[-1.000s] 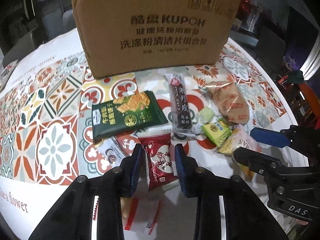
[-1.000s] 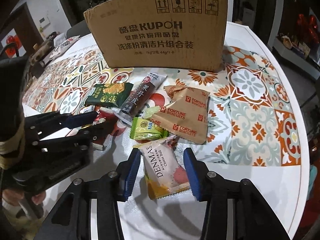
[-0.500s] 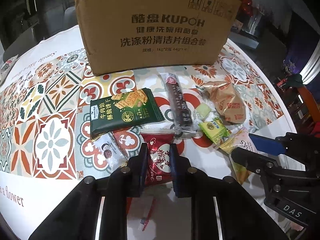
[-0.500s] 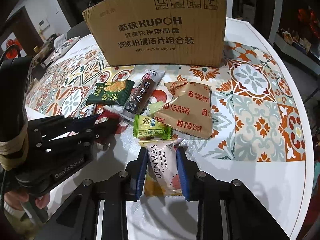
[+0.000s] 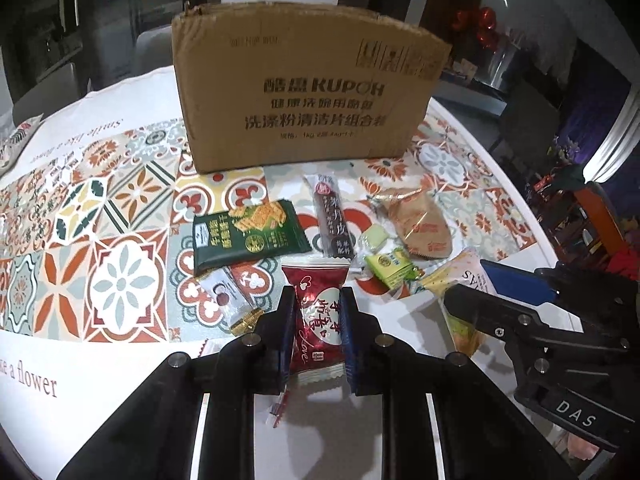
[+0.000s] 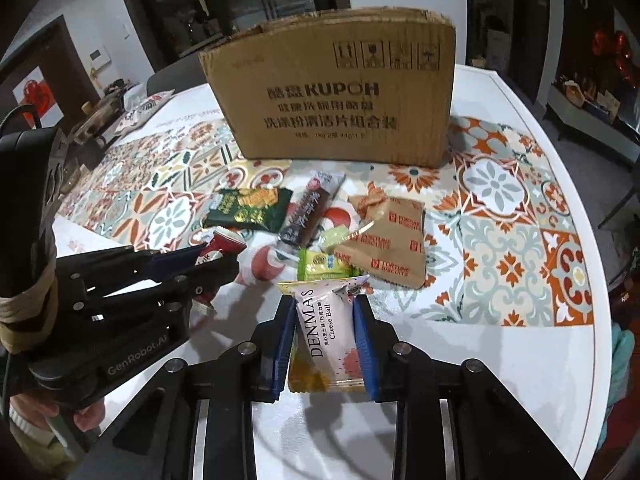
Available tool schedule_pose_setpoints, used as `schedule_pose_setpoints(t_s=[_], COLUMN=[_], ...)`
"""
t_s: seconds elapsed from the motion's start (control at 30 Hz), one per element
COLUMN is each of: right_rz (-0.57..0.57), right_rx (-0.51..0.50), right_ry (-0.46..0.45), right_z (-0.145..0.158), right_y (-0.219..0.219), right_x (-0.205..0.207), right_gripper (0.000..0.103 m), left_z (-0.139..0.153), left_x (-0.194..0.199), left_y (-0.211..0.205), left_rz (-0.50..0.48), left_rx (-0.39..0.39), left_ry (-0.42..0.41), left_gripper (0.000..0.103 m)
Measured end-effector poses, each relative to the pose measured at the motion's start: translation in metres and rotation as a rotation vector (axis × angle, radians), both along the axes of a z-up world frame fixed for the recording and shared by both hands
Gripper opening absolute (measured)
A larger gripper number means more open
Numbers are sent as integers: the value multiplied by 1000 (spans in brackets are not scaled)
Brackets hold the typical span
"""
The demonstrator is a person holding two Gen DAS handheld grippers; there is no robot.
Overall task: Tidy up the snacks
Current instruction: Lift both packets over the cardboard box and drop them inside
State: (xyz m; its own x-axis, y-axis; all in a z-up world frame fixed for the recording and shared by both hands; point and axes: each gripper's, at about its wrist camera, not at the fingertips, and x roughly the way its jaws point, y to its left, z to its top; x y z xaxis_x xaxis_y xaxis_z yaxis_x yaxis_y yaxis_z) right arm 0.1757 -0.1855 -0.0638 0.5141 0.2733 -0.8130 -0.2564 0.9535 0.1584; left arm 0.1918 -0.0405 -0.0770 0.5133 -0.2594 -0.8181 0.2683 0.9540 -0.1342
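My left hand-held gripper (image 5: 317,334) is nearly closed, and its two blue pads clamp the sides of a red candy packet (image 5: 318,322) with white writing and hearts. The packet stands between the pads, its top edge above the fingertips. Under it on the white part of the bench (image 5: 100,368) lies a small clear wrapper with red stripes (image 5: 278,410).

My right hand-held gripper (image 6: 325,338) is also narrow and clenched on a pink and yellow cheese ball packet (image 6: 326,332); the pads press its two long sides. In the left wrist view this hand-held gripper is at the right, just beside the snack pile.

A little farther, on the tiled cloth, the other snacks lie close together: a small white candy with a gold end (image 5: 226,304), a green cracker packet (image 5: 250,236), a long dark brown bar (image 5: 334,220), a pale green candy (image 5: 374,238), a lime green packet (image 6: 324,265) and a tan fortune biscuit bag (image 6: 386,242). The lime green packet lies just behind the cheese ball packet.

Behind all of them a brown cardboard box (image 5: 304,92) stands upright on the bench, its printed side toward me. I cannot see inside it.
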Motion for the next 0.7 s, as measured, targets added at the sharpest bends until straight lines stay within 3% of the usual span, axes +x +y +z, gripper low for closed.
schedule_pose_setpoints(t_s=[0.7], right_rz=[-13], right_rx=[19], right_ry=[-233], right_z=[95], right_y=[0], right_x=[18], right_gripper=[30], left_z=[109], left_x=[20], left_y=[6], left_rz=[11], left_rx=[-36], left_ry=[-232], left_gripper=[22])
